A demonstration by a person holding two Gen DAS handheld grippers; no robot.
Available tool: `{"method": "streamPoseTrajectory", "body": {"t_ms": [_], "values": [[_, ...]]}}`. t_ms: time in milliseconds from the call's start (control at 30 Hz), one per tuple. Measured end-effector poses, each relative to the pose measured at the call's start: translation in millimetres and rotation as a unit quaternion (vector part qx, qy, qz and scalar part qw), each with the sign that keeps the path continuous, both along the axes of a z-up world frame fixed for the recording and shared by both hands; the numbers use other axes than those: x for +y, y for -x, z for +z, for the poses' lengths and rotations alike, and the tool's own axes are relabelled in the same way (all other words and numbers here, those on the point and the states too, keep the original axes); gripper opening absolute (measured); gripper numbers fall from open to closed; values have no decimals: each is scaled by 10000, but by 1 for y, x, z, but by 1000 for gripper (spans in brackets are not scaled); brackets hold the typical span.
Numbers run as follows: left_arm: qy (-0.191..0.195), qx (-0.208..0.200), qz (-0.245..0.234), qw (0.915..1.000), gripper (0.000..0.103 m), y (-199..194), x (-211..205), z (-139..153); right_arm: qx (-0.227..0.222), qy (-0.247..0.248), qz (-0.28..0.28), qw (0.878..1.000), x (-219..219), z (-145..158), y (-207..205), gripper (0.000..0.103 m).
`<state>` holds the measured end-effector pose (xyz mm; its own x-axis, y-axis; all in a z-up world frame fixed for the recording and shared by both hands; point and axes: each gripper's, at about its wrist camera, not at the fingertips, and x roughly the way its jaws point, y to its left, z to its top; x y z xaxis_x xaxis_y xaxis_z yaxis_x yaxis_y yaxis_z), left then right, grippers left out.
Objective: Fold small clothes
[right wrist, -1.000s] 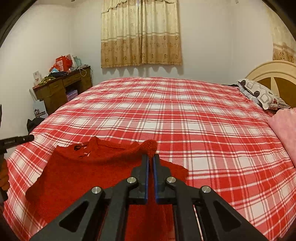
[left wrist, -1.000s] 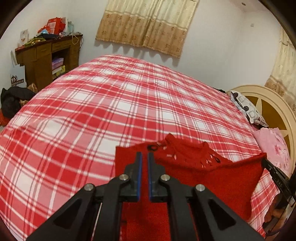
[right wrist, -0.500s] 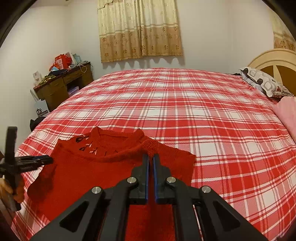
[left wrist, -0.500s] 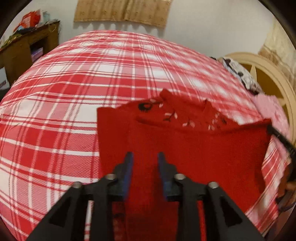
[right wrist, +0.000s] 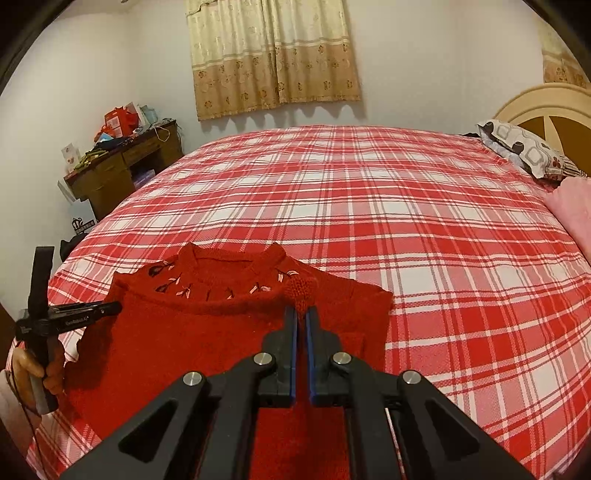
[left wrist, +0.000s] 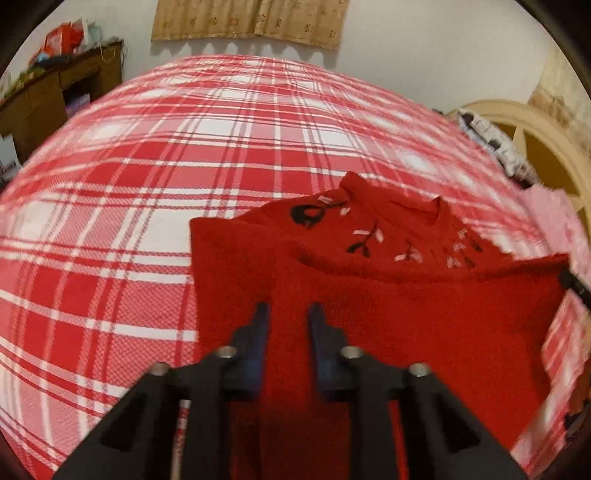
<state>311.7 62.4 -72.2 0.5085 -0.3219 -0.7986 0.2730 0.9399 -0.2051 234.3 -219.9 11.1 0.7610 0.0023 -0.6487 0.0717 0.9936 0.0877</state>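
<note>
Red sweater (right wrist: 207,343) on plaid bed (right wrist: 424,236), right tool (right wrist: 301,314) apparently pinching hem

Each fisheye view looks forward along its own claw, low and close over the red-and-white plaid bed (right wrist: 424,229). The left view faces right of the beige patterned curtain (left wrist: 251,18); the right view faces it squarely. Both share the red knitted sweater (left wrist: 424,314), bed, curtain and dark wooden desk (right wrist: 122,170).
</note>
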Motion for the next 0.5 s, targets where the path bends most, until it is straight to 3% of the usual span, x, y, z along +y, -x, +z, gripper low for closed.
{"method": "streamPoseTrajectory", "body": {"t_ms": [333, 500], "values": [[264, -219, 393, 9986, 5, 10, 11, 37, -397, 231, 12, 9989, 7, 44, 12, 3], [171, -368, 712, 9966, 5, -2, 12, 62, -640, 640, 7, 9959, 12, 68, -5, 3]]}}
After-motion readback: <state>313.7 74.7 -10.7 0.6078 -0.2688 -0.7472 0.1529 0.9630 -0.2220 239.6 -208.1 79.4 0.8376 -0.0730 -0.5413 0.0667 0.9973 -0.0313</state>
